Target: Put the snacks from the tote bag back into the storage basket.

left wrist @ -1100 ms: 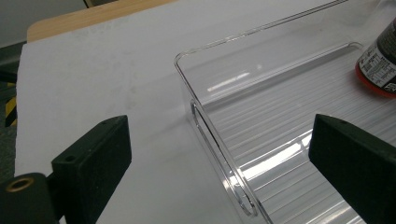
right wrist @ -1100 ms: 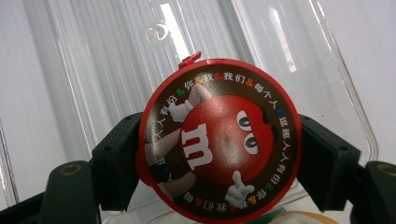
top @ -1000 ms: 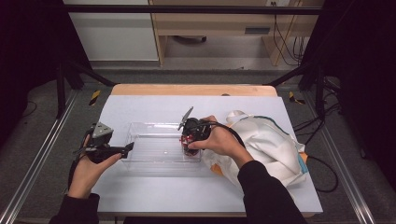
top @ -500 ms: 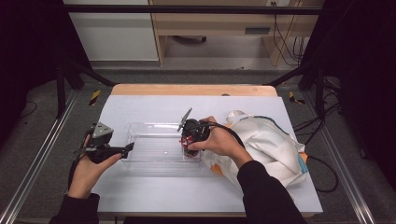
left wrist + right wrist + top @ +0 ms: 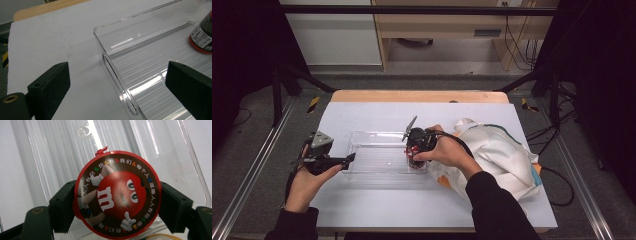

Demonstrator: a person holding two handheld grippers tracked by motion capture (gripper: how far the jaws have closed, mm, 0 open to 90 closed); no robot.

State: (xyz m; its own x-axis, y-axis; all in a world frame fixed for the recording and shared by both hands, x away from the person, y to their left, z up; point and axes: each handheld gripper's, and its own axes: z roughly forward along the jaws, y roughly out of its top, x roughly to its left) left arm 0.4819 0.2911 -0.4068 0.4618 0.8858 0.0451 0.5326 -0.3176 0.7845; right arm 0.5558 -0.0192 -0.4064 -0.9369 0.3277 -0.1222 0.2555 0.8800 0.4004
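Observation:
A clear plastic tray [image 5: 377, 172] lies in the middle of the white table. My right gripper [image 5: 413, 152] points down into the tray's right end, shut on a red M&M's candy tub [image 5: 117, 195] whose round lid faces the camera. The tub [image 5: 203, 35] stands upright on the ribbed tray floor [image 5: 150, 70]. My left gripper [image 5: 346, 160] is open at the tray's left end, one jaw outside the short wall [image 5: 117, 77] and the other over the inside, with nothing between them.
A crumpled white cloth bag [image 5: 497, 155] with orange trim lies to the right of the tray under the right forearm. The table's wooden far edge [image 5: 419, 96] runs behind. Metal rails [image 5: 247, 175] flank both sides of the table.

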